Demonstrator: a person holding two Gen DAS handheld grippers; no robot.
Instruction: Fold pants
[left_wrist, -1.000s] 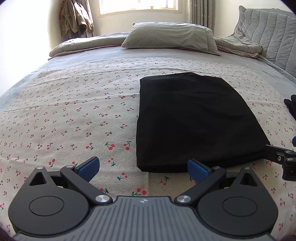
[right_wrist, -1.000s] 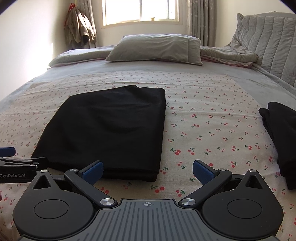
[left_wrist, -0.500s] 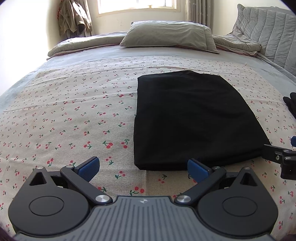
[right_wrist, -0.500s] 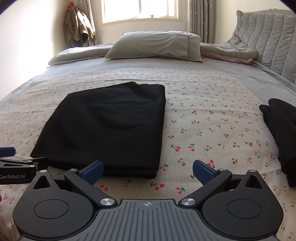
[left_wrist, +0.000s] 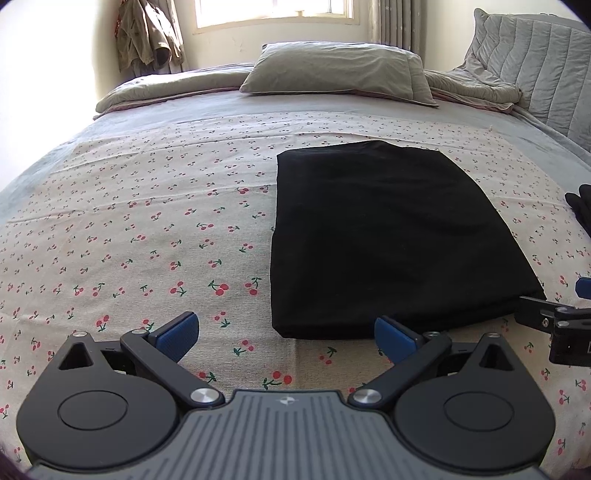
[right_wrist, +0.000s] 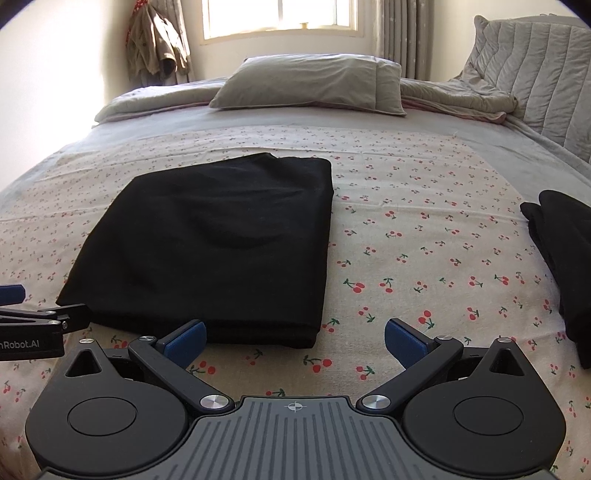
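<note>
Black pants, folded into flat rectangle, lie on cherry-print bedsheet mid-bed. Left gripper hovers at near-left corner of bundle, jaws wide, empty. Right gripper hovers at near-right corner, jaws wide, empty. Second dark garment lies well apart at right. Grey pillow rests at headboard end beneath window.

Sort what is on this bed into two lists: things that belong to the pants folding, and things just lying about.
Belongs to the job:
- folded black fabric pants
- left gripper, jaws open
- right gripper, jaws open

Just lying about:
- second dark black garment pile at the right edge
- grey rectangular pillow
- grey quilted blanket
- khaki jacket hanging in the corner
</note>
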